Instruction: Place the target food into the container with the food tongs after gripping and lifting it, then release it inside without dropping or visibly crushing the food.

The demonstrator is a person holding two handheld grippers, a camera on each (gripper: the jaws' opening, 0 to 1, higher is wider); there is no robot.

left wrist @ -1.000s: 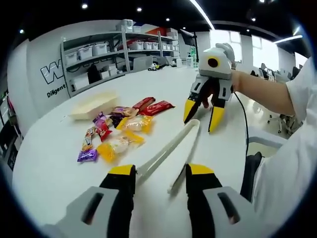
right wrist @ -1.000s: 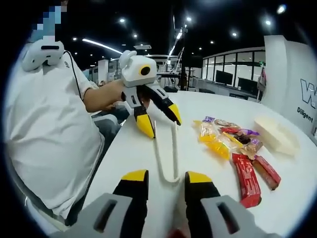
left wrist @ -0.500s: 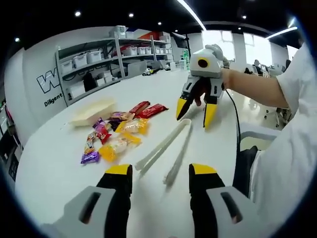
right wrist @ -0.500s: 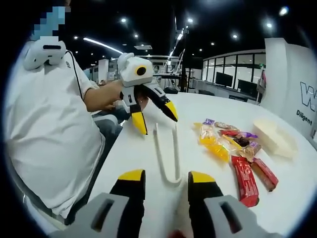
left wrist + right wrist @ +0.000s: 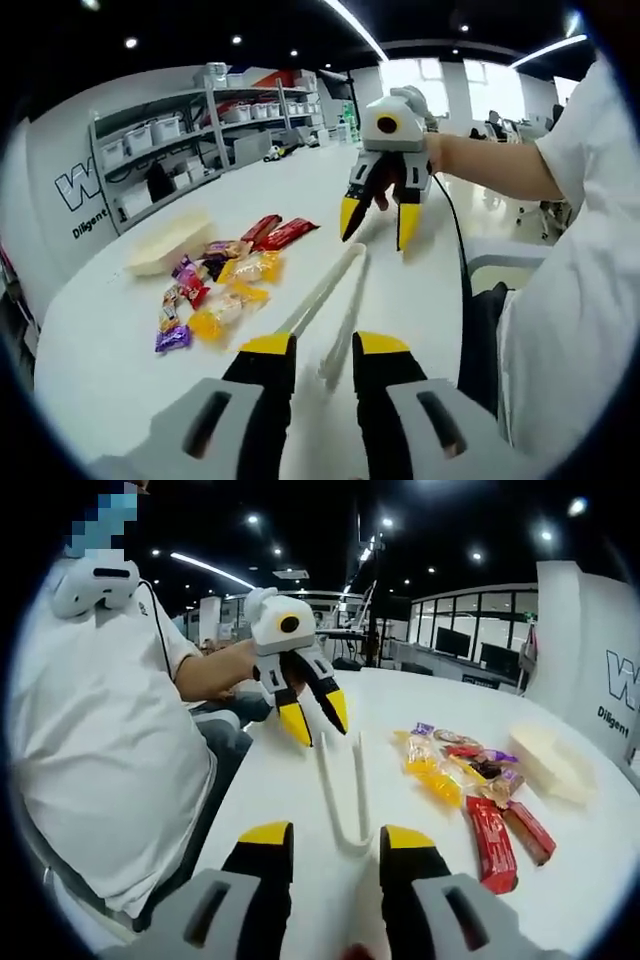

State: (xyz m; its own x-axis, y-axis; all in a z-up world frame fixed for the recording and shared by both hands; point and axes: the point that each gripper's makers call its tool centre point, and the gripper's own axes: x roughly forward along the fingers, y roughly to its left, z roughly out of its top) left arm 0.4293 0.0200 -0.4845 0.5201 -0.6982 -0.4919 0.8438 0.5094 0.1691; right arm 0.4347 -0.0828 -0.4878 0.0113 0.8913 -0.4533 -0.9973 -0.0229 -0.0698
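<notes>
Beside the white plastic tongs (image 5: 335,305) on the desk (image 5: 110,350), both my grippers (image 5: 318,350) (image 5: 330,838) stand apart, empty; nothing gripped yet.

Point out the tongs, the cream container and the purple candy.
tongs (image 5: 335,300), left gripper view, on one white arm.
cream container (image 5: 170,241), left gripper view, on its near wall.
purple candy (image 5: 173,338), left gripper view, on the wrapper's middle.

An open-plan lab or office: metal shelves (image 5: 215,110) of storage bins (image 5: 165,127), ceiling spotlights, glass-walled rooms (image 5: 470,640) beyond.
</notes>
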